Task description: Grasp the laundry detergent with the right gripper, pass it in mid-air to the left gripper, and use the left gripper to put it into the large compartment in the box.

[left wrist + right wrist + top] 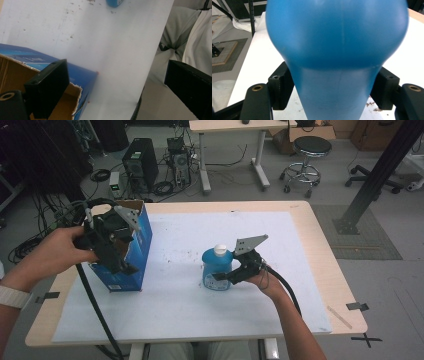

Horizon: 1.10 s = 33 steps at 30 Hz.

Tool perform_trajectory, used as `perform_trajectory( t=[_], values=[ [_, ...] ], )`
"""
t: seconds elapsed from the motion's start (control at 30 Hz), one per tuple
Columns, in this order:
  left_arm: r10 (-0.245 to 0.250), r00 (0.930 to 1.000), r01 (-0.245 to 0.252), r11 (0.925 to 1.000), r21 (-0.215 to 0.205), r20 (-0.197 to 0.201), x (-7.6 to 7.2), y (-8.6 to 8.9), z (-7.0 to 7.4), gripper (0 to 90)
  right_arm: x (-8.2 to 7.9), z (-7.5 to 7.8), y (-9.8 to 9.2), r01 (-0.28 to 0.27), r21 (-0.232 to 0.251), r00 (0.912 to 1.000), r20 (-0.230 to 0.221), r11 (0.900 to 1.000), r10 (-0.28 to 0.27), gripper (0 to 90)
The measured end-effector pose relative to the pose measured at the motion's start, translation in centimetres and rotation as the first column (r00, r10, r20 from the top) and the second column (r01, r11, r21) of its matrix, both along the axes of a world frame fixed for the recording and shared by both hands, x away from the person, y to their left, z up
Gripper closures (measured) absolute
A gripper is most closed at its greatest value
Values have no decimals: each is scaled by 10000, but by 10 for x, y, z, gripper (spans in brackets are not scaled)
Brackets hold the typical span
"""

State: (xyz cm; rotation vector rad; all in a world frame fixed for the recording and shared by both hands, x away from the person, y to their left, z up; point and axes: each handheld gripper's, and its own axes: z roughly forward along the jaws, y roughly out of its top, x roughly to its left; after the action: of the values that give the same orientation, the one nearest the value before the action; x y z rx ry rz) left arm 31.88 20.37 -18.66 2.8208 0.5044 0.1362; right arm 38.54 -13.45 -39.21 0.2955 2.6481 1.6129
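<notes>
Bottle right of box

**Blues on a White Sheet**

A blue bottle with a white cap is seen right of a blue box lined in brown cardboard. The pale wooden counter is covered by a white, brown-speckled sheet. Both hand-held grippers are black.

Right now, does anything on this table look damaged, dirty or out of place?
Yes. The blue cardboard box at the table's left has a ragged, torn top edge, clearest in the left gripper view. Small dark specks are scattered on the white sheet between the box and the blue bottle, which stands upright.
</notes>
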Motion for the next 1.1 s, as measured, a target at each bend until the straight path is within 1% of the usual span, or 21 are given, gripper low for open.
perform_trajectory(
  t=[0.17, 0.27, 0.37, 0.8, 0.9, 0.97, 1.03, 1.1],
  values=[
    [25, 10000, -25, 10000, 4, -12, 0, 0, 0, 63, 0, 0, 0, -47, 58, 10000, 11, 10000, 47, 331],
    [6, 10000, -6, 10000, 14, -16, 1, 0, 0, 63, 0, 0, 1, -151, 13, 9999, 9, 9999, 151, 364],
    [31, 10000, -31, 10000, 15, -33, 2, -1, 0, 64, 1, -1, 1, -182, 68, 9998, 47, 9998, 182, 380],
    [28, 10000, -28, 10000, -5, -26, 3, 0, -1, 64, 2, -1, -1, -244, 201, 9996, 158, 9995, 241, 423],
    [38, 10000, -38, 10000, -29, -19, 3, 0, 0, 64, 0, -1, -1, -217, 223, 9985, 501, 9995, 206, 439],
    [46, 10000, -47, 10000, -48, -11, 3, 0, 0, 64, -1, 0, -1, -186, 209, 9981, 594, 9996, 173, 442],
    [55, 10000, -55, 10000, -48, -11, 3, 0, 0, 65, 0, 0, -1, -182, 190, 9981, 585, 9997, 171, 444],
    [33, 10000, -33, 10000, -67, -3, 3, -1, 1, 64, 1, 1, -2, -217, 263, 9988, 439, 9994, 205, 446]
  ],
)
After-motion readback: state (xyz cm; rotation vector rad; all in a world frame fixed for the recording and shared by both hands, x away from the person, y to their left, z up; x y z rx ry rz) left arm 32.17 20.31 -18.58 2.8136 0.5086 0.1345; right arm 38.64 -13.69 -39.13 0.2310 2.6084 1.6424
